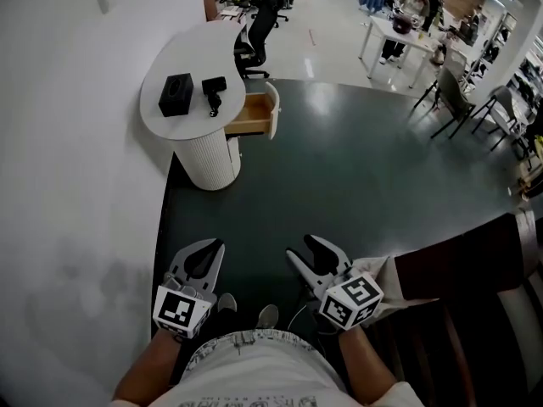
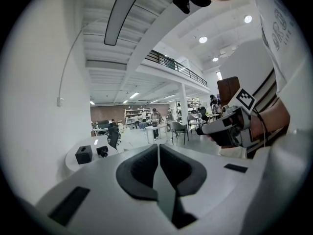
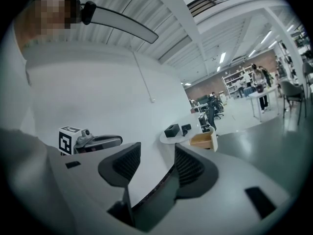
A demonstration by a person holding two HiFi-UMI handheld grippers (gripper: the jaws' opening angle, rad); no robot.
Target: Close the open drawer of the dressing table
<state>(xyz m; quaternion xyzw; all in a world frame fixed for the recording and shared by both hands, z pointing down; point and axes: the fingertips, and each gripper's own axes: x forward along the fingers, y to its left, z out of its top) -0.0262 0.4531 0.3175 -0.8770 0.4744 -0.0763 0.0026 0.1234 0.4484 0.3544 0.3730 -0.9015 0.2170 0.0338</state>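
The white dressing table (image 1: pixel 188 53) stands far ahead by the wall on a ribbed round base. Its wooden drawer (image 1: pixel 253 115) sticks out to the right, open, with a white front. The drawer (image 3: pixel 204 140) also shows in the right gripper view, far beyond the jaws. My left gripper (image 1: pixel 212 246) is low at the left, its pads (image 2: pixel 146 168) pressed together with nothing between them. Beside it, my right gripper (image 1: pixel 303 248) stands open and empty, a clear gap between its pads (image 3: pixel 128 161). Both grippers are well short of the table.
A black box (image 1: pixel 176 94) and a small black device (image 1: pixel 214 87) sit on the tabletop. A black office chair (image 1: pixel 254 36) stands behind the table. Dark flooring (image 1: pixel 339 168) lies between me and the drawer. White tables with people (image 1: pixel 399 36) and chairs (image 1: pixel 454 100) are at far right.
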